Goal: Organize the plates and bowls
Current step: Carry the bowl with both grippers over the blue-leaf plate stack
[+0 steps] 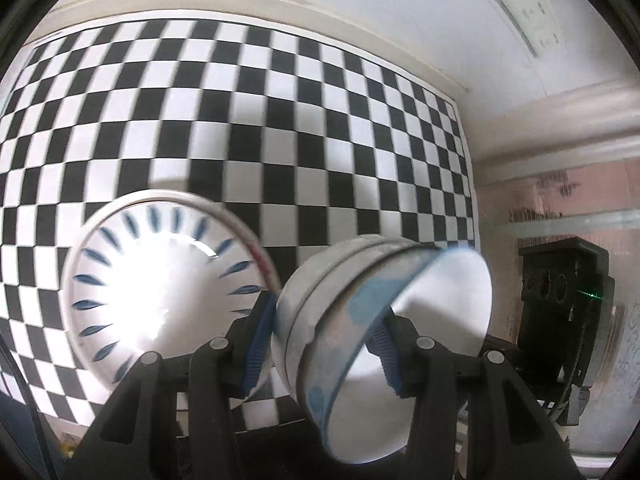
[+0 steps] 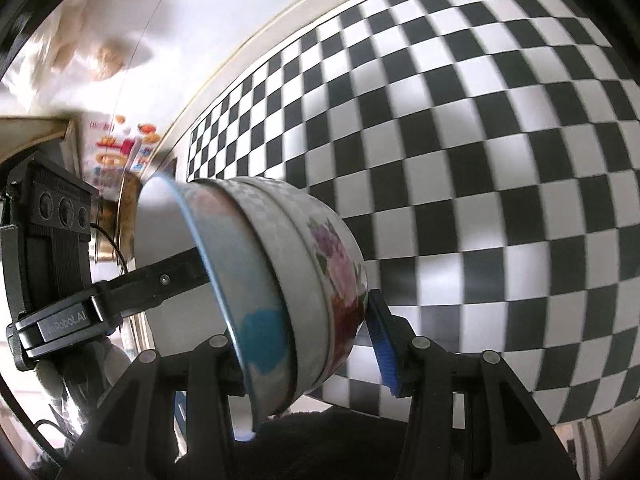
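A nested stack of bowls [image 1: 340,320] is held in the air over the checkered cloth [image 1: 280,120]. The inner bowl has a blue rim and blue patches; the outer one shows pink and purple flowers in the right wrist view [image 2: 304,280]. My left gripper [image 1: 324,344] is shut on the stack's wall, one blue pad inside and one outside. My right gripper [image 2: 312,340] is around the same stack from the other side, its right pad [image 2: 382,344] close to the flowered wall. A white plate with blue dashes [image 1: 160,288] lies on the cloth to the left.
The other hand-held gripper's black body shows at the right of the left wrist view [image 1: 564,304] and at the left of the right wrist view [image 2: 48,248]. A white wall borders the cloth [image 1: 360,8]. A cluttered shelf with colourful packaging is at far left [image 2: 120,152].
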A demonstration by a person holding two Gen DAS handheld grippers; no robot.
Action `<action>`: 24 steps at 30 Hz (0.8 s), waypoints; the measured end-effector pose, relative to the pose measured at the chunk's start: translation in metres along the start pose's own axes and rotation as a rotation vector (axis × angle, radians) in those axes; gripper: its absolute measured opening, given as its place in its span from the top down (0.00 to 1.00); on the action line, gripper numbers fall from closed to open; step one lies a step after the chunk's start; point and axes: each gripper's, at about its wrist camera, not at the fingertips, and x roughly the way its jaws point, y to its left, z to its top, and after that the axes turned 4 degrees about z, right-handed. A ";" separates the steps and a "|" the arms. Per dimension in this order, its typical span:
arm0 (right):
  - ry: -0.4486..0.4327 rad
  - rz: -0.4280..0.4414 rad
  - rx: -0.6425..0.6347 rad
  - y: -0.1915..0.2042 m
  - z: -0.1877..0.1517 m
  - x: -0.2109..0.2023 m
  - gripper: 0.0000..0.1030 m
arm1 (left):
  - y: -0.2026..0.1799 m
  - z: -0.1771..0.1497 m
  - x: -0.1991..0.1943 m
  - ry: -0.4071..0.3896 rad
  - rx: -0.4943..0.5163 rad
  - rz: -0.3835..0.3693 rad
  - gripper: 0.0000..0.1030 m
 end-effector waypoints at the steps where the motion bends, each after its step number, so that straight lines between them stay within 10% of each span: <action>1: 0.007 -0.001 -0.011 0.005 -0.002 0.003 0.52 | 0.006 -0.001 -0.003 -0.006 -0.014 -0.001 0.58; 13: 0.160 -0.009 0.080 0.026 0.006 0.086 0.59 | 0.104 -0.018 0.008 0.025 -0.297 0.038 0.58; 24: 0.292 -0.072 -0.092 0.066 0.022 0.135 0.59 | 0.147 -0.027 -0.001 -0.006 -0.371 0.055 0.58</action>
